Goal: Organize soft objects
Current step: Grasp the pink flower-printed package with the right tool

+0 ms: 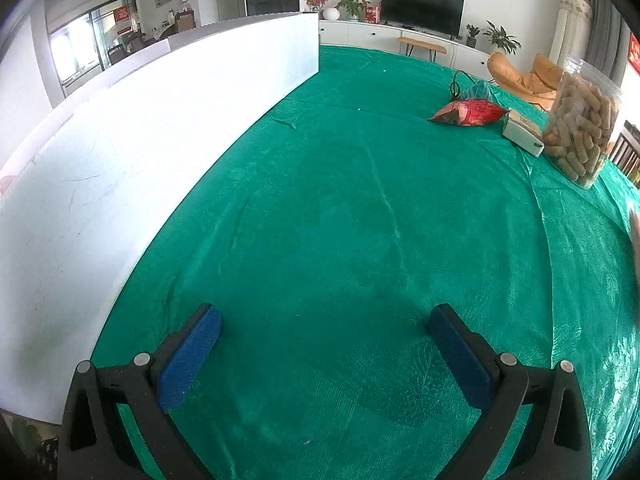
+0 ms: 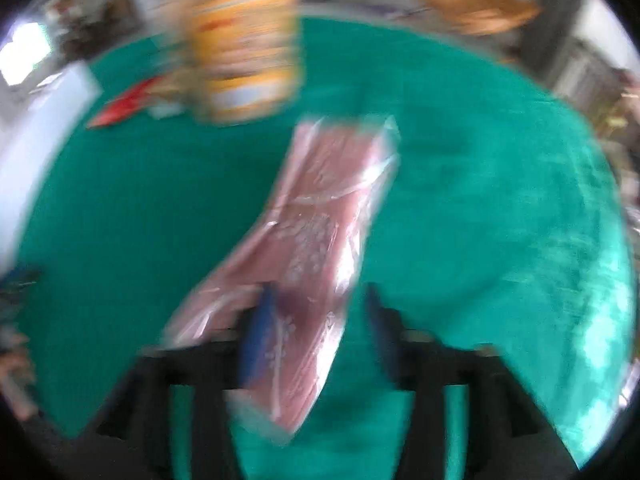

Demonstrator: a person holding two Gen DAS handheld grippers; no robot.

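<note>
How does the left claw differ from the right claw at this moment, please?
The left claw stands wide open with only the green cloth between its pads, while the right claw has a pink plastic-wrapped packet between its fingers, one pad against it, the other apart. The left view is sharp; the right view is smeared with motion blur. Both have blue pads on black fingers and point down at the same cloth.

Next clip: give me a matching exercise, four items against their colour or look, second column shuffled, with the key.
Items
1. snack bag
2. jar
3. board
4. wrapped pack

Looks
A. white, upright along the cloth's edge
B. pink, in clear plastic
C. red and shiny
D. clear, full of tan puffed sticks

Pairs: 1-C, 2-D, 3-A, 4-B
</note>
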